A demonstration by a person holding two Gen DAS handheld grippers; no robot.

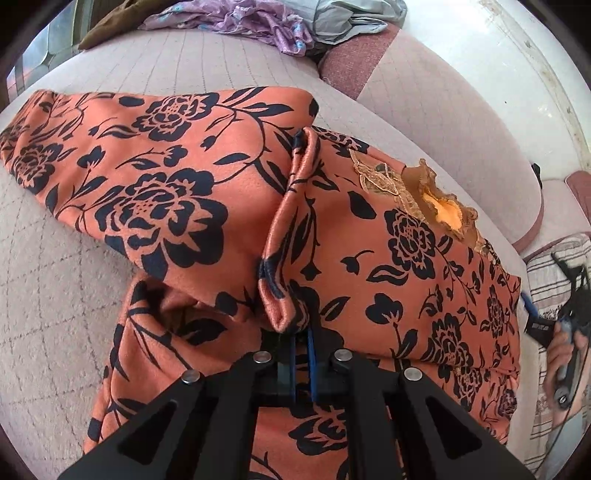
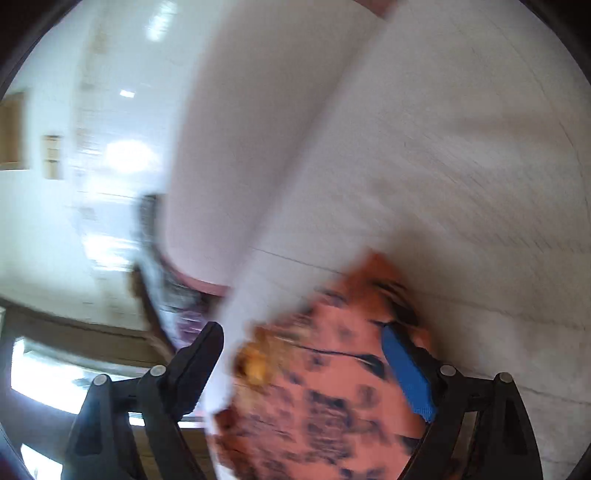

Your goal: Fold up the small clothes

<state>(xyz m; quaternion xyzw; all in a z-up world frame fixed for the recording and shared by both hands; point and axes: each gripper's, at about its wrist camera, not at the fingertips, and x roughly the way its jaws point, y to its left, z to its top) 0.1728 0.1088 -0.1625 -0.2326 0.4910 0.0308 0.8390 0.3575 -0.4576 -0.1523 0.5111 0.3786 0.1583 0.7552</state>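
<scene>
An orange top with black flowers (image 1: 369, 229) lies spread on the pale quilted sofa seat (image 1: 55, 295), its lace neckline (image 1: 443, 210) to the right. One sleeve (image 1: 147, 166) lies folded across the body. My left gripper (image 1: 301, 339) is shut on the sleeve's cuff fold (image 1: 284, 310). In the blurred right wrist view my right gripper (image 2: 306, 354) is open, its jaws wide apart over the same top (image 2: 332, 406). The right gripper also shows in the left wrist view (image 1: 546, 325), beside the top's right edge.
A pile of clothes, purple (image 1: 258, 22) and grey (image 1: 351, 18), lies at the far end of the sofa. The sofa's back cushion (image 1: 443, 110) runs along the right. A white wall (image 2: 55, 221) shows behind.
</scene>
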